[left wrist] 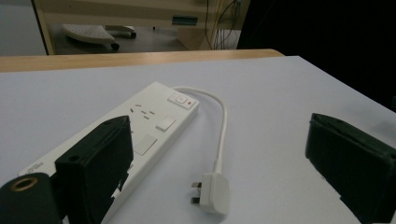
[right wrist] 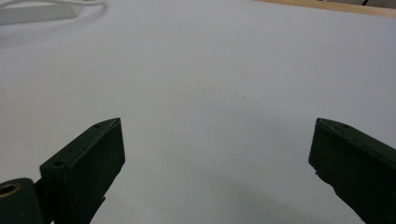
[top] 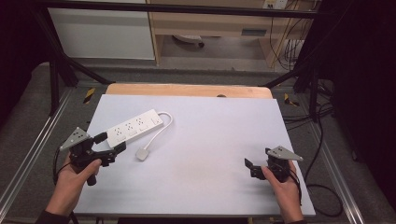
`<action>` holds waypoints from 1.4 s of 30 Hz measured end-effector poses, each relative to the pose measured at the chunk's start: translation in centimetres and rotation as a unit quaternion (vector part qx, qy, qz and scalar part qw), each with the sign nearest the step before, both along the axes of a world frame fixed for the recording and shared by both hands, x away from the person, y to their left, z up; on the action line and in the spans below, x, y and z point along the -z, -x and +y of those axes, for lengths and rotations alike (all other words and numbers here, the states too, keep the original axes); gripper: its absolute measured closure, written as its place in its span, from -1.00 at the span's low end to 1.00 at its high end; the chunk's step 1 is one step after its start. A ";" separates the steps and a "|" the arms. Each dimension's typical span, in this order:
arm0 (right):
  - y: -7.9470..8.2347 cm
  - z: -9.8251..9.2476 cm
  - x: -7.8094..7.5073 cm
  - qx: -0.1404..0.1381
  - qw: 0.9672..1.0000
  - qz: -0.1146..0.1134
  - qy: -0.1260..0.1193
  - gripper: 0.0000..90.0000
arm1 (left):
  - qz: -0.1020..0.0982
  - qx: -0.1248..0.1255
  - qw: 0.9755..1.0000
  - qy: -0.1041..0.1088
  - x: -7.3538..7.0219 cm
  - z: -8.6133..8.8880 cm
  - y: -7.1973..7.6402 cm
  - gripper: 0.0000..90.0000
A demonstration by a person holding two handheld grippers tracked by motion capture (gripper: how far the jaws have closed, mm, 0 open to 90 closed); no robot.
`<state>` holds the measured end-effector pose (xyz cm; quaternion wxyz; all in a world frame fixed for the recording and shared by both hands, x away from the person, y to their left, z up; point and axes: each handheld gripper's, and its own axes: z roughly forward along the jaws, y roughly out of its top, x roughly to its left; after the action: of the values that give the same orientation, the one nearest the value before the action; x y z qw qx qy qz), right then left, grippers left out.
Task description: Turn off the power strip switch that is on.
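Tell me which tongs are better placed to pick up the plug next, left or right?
Left, I'd say. The left tongs sit open right beside the power strip, with the white plug lying just ahead between their jaws. The right tongs are open too, but far across the table.

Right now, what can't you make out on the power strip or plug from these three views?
- Power strip: near end hidden behind the left gripper's own jaw in the left gripper view; cut off by the top edge in the right gripper view.
- Brand print near that jaw: too small to read.
- Plug: pins partly hidden under its body.
- Switch on or off: cannot tell.
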<state>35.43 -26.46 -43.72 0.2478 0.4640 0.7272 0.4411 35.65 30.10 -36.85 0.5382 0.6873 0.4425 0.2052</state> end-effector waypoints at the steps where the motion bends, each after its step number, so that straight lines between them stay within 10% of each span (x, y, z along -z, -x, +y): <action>1: 0.0 0.0 0.0 0.000 1.000 -0.001 0.000 -0.91 | 0.001 0.000 1.000 0.000 -0.1 -0.1 -0.1 -0.83; 42: 0.1 -0.1 -0.3 0.002 1.000 -0.006 -0.003 -0.91 | -0.025 0.007 0.999 -0.036 -2.6 -5.5 -7.9 -0.56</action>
<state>35.29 -26.51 -43.37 0.2514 0.4634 0.7237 0.4454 43.53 24.57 -34.26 0.5258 0.7038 0.4164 0.2341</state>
